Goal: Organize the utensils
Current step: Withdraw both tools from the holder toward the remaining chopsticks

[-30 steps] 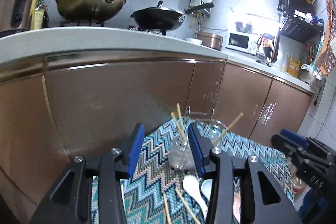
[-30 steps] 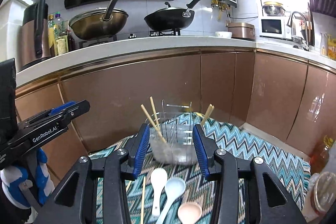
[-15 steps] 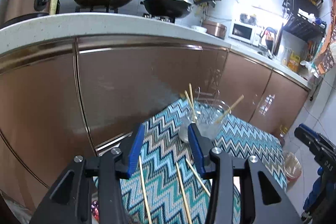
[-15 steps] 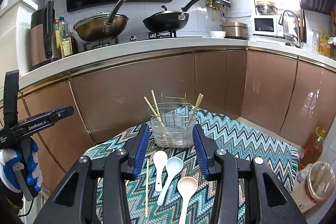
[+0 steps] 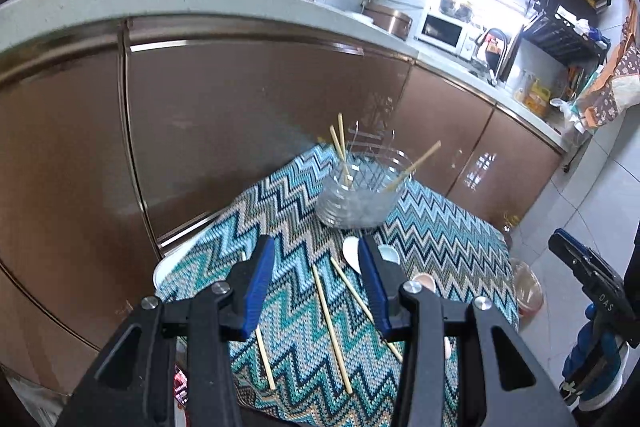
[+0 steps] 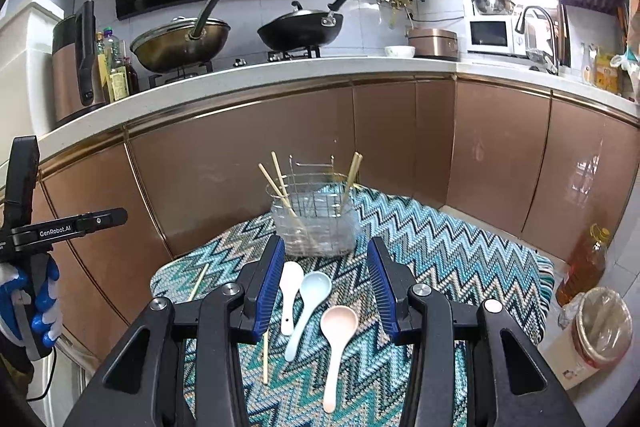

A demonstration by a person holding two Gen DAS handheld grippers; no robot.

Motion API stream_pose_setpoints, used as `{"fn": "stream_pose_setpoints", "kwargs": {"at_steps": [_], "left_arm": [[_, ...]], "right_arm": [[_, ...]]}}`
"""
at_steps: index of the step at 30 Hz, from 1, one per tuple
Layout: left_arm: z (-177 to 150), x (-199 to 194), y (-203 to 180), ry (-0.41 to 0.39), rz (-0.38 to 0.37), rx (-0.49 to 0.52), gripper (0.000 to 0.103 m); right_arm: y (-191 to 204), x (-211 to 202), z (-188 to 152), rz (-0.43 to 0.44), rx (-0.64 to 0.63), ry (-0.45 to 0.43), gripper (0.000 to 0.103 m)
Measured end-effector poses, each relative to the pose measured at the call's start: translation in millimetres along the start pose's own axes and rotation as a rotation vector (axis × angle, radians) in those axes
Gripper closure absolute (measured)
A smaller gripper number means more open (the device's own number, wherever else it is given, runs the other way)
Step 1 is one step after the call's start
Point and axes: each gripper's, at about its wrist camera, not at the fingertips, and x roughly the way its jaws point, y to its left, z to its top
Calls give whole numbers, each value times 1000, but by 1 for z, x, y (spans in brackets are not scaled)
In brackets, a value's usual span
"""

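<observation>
**Operator:** My left gripper, black with blue finger pads, has its fingers spread wide and holds nothing. My right gripper is the same: wide apart, empty. Both hang above the table.

**Listener:** What is under them, biggest first?

**Operator:** A small table under a teal, white and tan zigzag cloth. At its far side stands a clear plastic holder with a wire rack inside; four pale wooden chopsticks already lean in it. In front of it, between my right fingers, lie three plastic soup spoons side by side: a pink one, a light blue one and a white one. Three loose wooden chopsticks lie on the cloth below my left gripper.

**Listener:** Which step is this?

**Operator:** Between picks, I judge. Spoons and loose chopsticks are not yet in the holder. Next I would lower one gripper over a single utensil, close across its handle, and carry it to the holder.

**Listener:** Any writing?

**Operator:** "GenRobot.AI" on the left gripper's side, seen from the right camera. "DAS" on the right gripper's body, seen from the left.
</observation>
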Motion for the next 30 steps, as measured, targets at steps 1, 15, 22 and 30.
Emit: {"fn": "stream_pose_setpoints", "kwargs": {"at_steps": [1, 15, 22, 30], "left_arm": [[0, 3, 1, 8, -2, -1, 62], [-7, 60, 18, 152, 4, -24, 62], [-20, 107, 19, 273, -11, -51, 62], [-28, 172, 10, 445, -36, -66, 62]], "right_arm": [[-2, 2, -1, -1, 2, 6, 60], [-16, 56, -15, 27, 4, 119, 60], [-29, 95, -23, 48, 16, 200, 60], [-44, 154, -33, 127, 43, 338, 60]]}}
